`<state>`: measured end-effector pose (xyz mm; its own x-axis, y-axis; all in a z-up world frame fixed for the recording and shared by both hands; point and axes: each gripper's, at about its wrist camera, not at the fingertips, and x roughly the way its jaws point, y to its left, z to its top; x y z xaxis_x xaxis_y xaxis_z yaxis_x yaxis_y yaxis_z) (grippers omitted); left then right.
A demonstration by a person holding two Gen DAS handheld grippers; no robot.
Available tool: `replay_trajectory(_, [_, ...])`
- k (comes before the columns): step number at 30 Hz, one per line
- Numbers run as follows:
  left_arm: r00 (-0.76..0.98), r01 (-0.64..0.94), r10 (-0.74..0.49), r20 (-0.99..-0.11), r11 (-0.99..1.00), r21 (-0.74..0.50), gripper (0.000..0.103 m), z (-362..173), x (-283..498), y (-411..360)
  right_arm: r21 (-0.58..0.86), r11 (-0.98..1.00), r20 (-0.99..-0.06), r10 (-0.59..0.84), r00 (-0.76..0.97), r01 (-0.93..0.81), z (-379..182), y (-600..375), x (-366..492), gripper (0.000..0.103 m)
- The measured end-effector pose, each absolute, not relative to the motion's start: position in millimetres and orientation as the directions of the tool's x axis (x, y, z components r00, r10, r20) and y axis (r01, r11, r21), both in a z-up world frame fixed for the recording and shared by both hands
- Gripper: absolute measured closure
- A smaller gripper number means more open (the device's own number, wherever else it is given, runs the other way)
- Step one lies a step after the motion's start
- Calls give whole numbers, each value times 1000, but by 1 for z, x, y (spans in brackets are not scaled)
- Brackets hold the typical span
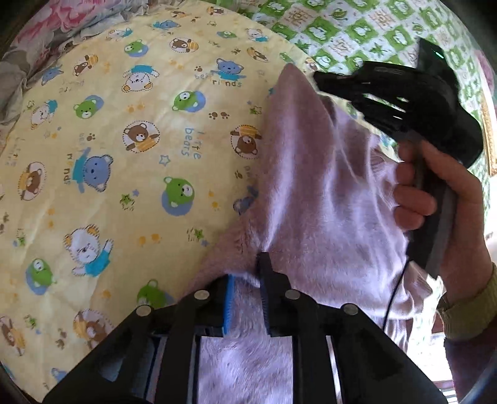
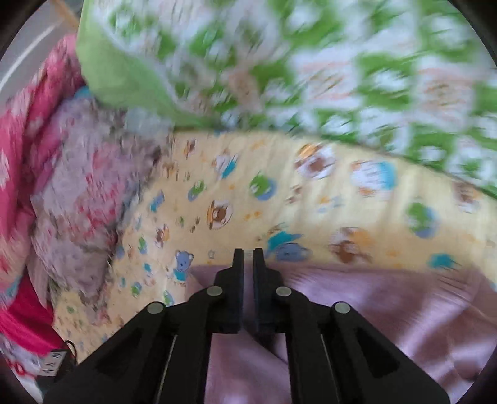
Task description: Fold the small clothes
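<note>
The fold looks barely begun, judging from how things lie: the pink fleece garment [image 1: 313, 192] hangs lifted off the yellow bear-print sheet [image 1: 124, 155], stretched between both grippers rather than laid flat — no neat crease or finished stack shows anywhere. The left gripper [image 1: 248, 292] pinches a bunch of the fleece between its jaws, the cloth gathered into a ridge at the tips. The right gripper [image 2: 245, 258] has its jaws nearly together with only a thin slit between them; from the left wrist view it appears to hold the garment's raised corner, though the blur leaves that unsure. The garment is soft, fuzzy and pale lilac-pink, sagging in loose folds. Still to do, probably: lay it down, double it over and smooth it. A green checked quilt [image 1: 357, 28] lies beyond.
</note>
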<state>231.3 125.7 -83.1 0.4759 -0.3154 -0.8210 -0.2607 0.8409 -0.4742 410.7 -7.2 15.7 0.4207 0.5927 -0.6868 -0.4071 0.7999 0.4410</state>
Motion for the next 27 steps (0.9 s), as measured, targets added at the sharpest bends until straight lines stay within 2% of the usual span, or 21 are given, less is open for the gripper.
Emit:
replay_trajectory(3, [462, -247, -310, -831, 854, -457, 84, -73, 218, 126, 513, 777, -618, 629, 472, -364, 37, -63, 380, 73])
replay_trajectory(7, [482, -202, -335, -809, 857, -475, 79, -53, 202, 122, 534, 793, -601, 600, 528, -293, 39, -138, 320, 69])
replay_trajectory(11, [490, -147, -368, -790, 858, -491, 75, -44, 217, 106, 524, 845, -661, 480, 576, -103, 10, -209, 259, 68])
replay_trajectory(14, [485, -115, -348, -802, 884, -453, 73, -47, 240, 86, 540, 841, -709, 428, 561, 42, -20, -250, 227, 68])
replay_trajectory(17, [450, -124, -270, -851, 925, -359, 70, -64, 265, 77, 433, 886, -777, 273, 567, 166, -37, -289, 215, 68])
replay_trajectory(18, [426, -141, -219, -878, 942, -304, 72, -72, 272, 76, 416, 886, -786, 236, 572, 206, -41, -301, 214, 68])
replay_trajectory(20, [391, -152, -168, -905, 958, -244, 83, -84, 280, 78, 470, 847, -756, 242, 609, 247, -42, -324, 206, 69])
replay_trajectory(22, [391, -143, -166, -905, 961, -238, 83, -76, 279, 78, 424, 857, -757, 157, 634, 294, -28, -333, 195, 68])
replay_trajectory(23, [392, -139, -158, -906, 963, -229, 79, -71, 276, 77, 398, 862, -756, 115, 644, 313, -21, -337, 186, 67])
replay_trajectory(24, [395, -142, -151, -906, 964, -223, 68, -65, 271, 78, 407, 858, -744, 113, 659, 313, -15, -340, 177, 65])
replay_trajectory(26, [407, -140, -191, -893, 953, -267, 55, -55, 254, 84, 477, 831, -720, 183, 669, 286, -10, -346, 158, 54])
replay_trajectory(27, [412, -140, -208, -887, 948, -287, 55, -51, 246, 87, 493, 825, -721, 210, 661, 276, -9, -347, 148, 47])
